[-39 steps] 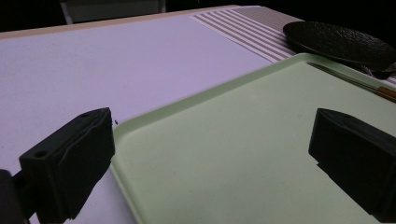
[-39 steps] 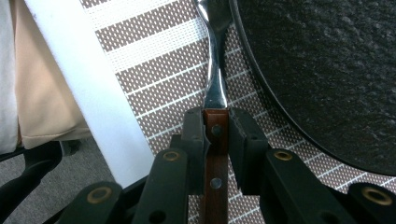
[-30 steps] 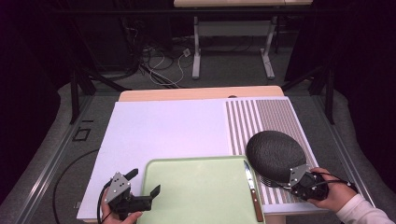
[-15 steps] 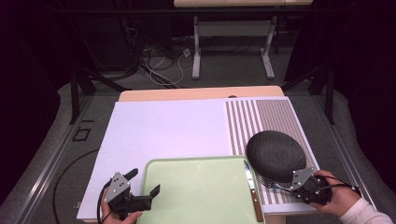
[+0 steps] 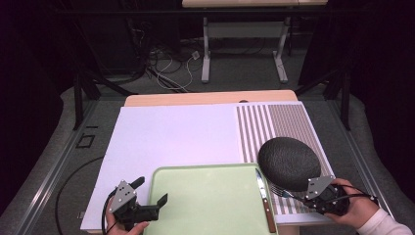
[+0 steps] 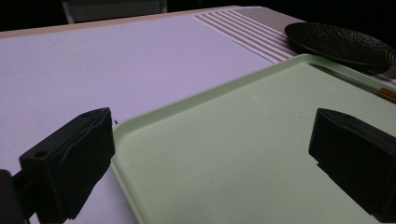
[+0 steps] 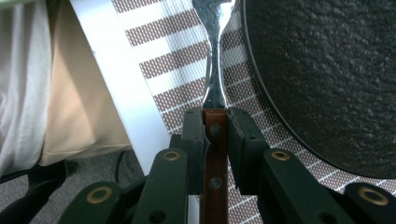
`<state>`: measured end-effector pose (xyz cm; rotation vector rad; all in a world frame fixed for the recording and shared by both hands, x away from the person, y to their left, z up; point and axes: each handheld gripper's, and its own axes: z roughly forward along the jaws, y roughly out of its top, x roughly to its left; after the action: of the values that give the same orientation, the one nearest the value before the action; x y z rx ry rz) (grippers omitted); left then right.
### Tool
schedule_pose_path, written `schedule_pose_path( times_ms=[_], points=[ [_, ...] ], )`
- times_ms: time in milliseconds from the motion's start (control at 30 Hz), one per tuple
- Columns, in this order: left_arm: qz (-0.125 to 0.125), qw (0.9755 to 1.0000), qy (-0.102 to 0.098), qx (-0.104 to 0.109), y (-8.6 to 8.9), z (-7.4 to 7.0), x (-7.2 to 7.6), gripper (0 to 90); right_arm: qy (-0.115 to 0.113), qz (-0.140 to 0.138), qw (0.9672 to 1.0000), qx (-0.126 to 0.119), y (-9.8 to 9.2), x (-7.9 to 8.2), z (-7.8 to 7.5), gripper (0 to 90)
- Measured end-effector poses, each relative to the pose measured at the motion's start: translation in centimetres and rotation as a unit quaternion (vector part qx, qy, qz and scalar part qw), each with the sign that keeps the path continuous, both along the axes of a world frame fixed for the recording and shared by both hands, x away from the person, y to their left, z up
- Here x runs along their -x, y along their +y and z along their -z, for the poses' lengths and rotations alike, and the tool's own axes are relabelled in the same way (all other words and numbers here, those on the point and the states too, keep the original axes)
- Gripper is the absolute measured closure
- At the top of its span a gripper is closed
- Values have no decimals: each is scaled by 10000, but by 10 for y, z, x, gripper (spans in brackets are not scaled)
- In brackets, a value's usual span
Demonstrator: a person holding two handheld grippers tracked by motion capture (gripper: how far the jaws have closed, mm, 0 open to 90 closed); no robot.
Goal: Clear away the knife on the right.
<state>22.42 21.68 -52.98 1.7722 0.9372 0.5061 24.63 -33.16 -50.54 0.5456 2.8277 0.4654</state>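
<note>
My right gripper (image 5: 302,195) is shut on the wooden handle of a fork (image 5: 280,191), at the table's near right. In the right gripper view the pads of the right gripper (image 7: 215,119) clamp the brown handle, and the fork (image 7: 215,79) runs its metal neck forward along the rim of a black textured plate (image 7: 327,70). The plate (image 5: 288,161) rests on a striped placemat (image 5: 284,122). My left gripper (image 5: 151,190) stands open at the near left corner of a pale green tray (image 5: 205,169). Its jaws (image 6: 210,140) straddle the tray (image 6: 243,154) with nothing between them.
A knife (image 5: 264,200) with a wooden handle lies along the tray's right edge, also seen in the left gripper view as the knife (image 6: 369,88) beside the black plate (image 6: 341,42). A white mat (image 5: 171,137) covers the table's left and middle. The table's near edge is close behind both hands.
My right hand has slid slightly toward the near right corner of the table, with the fork still in its jaws. The left gripper has stayed put.
</note>
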Motion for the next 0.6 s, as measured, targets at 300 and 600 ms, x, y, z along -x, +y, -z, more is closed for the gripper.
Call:
schedule_pose_path(
  times_ms=[300, 600],
  points=[
    [8, 10000, -5, -8, 0, 0, 0, 7, -100, 98, 9994, -321, 0, 3, -9, 773],
    [10, 10000, -12, -12, 0, 0, 0, 7, -198, 458, 9963, -702, 0, 0, -10, 773]
  ],
)
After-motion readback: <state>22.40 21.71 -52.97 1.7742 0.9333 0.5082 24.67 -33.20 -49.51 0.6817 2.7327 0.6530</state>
